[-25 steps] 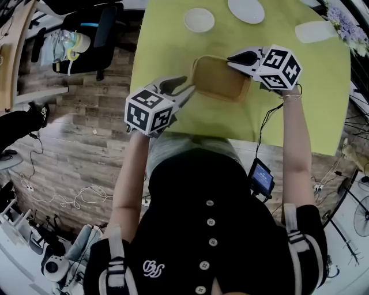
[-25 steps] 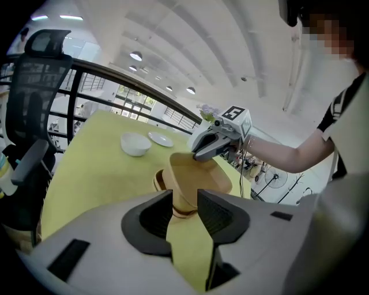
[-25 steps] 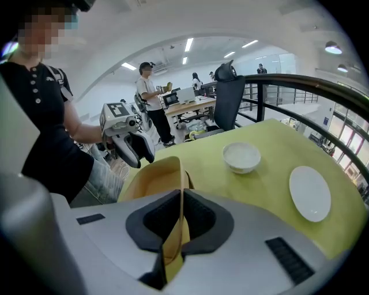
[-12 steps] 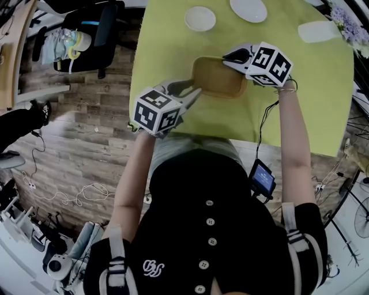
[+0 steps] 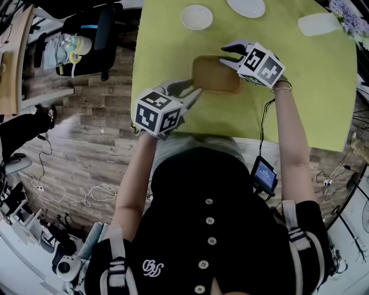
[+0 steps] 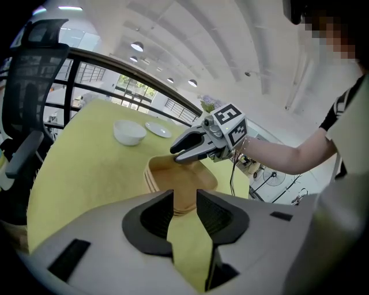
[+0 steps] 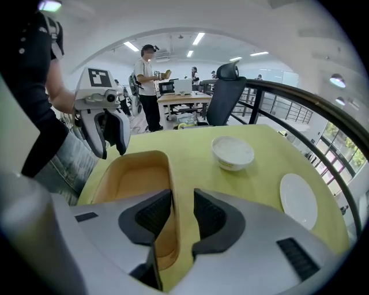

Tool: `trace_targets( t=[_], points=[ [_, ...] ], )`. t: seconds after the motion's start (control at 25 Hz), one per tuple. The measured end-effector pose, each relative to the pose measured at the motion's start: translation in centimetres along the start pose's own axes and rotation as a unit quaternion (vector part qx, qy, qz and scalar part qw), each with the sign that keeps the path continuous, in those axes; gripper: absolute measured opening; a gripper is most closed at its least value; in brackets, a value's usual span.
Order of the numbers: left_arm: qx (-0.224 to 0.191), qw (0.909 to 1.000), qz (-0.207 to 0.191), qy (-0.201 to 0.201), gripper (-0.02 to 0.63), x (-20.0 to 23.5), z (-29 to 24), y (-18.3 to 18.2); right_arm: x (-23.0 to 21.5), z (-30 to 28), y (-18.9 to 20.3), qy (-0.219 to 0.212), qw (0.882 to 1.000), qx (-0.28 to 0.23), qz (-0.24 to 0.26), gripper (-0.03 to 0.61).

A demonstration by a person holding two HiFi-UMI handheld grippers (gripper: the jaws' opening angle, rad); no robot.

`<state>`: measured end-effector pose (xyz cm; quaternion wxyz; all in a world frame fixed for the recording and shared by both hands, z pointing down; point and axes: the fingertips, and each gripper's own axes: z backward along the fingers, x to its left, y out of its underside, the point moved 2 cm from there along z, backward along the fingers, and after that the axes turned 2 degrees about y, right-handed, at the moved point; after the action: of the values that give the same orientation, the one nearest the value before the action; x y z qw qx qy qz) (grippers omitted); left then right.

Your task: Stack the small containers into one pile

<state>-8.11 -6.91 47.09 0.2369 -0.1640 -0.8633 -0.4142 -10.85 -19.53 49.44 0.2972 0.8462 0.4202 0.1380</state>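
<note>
Yellow-green cloth covers the bench (image 5: 311,86), which stands on a wood-plank floor (image 5: 86,127). An office chair (image 5: 92,40) sits beside the bench's far left corner. The right gripper view shows a railing (image 7: 311,103) along one side, and an open office beyond with desks and a standing person (image 7: 149,80).

**Task status.** The tan containers (image 5: 216,75) lie nested in one pile near the middle of the bench, close to the near edge. The left gripper view shows several rims one inside another. No other tan container lies loose in any view, so stacking is judged complete or very nearly so. Only release and withdrawal appear to remain.

**Right claw** (image 5: 226,56). It is at the pile's far right end. Its jaws have just been opening and now stand apart. The top container's wall rises between them, close to one pad with a clear gap on the other side. It is judged released, not gripped.

**Left claw** (image 5: 194,90). It is at the pile's near left corner. Its jaws are apart and have just widened a little. The pile's end shows in the gap, and no pad can be seen pressing on it. It is judged to be guarding the pile, not holding it.

**Other items.** A white bowl (image 5: 196,17), a white plate (image 5: 247,7) and a pale flat dish (image 5: 318,24) stand well apart from the pile along the far side. Whether they belong to the task cannot be determined.
</note>
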Motion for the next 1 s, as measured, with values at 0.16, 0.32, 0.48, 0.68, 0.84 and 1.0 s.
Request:
trace_targets(
  t=[0.16, 0.32, 0.48, 0.68, 0.84, 1.0],
  points=[
    [0.008, 1.0000, -0.005, 0.003, 0.137, 0.2, -0.1, -0.1, -0.3, 0.3, -0.3, 0.022, 0.999, -0.028, -0.032, 0.146],
    [0.017, 0.9996, -0.019, 0.013, 0.172, 0.2, 0.1, -0.4, -0.2, 1.5, -1.4, 0.037, 0.993, -0.075, -0.079, 0.146],
    [0.012, 0.9984, -0.051, 0.019, 0.173, -0.2, 0.8, -1.6, 0.6, 3.9, -3.3, 0.081, 0.983, -0.127, -0.100, 0.150],
    [0.002, 0.9963, -0.080, 0.032, 0.158, -0.3, 1.3, -3.4, 2.3, 6.0, -4.4, 0.118, 0.965, -0.186, -0.144, 0.150],
    [-0.025, 0.9953, -0.090, 0.024, 0.160, -0.9, 1.8, -4.9, 2.9, 8.5, -4.2, 0.168, 0.925, -0.259, -0.223, 0.141],
    [-0.057, 0.9938, -0.094, 0.020, 0.161, -1.3, 1.7, -6.6, 3.2, 10.8, -4.3, 0.222, 0.889, -0.302, -0.262, 0.141]
  ],
)
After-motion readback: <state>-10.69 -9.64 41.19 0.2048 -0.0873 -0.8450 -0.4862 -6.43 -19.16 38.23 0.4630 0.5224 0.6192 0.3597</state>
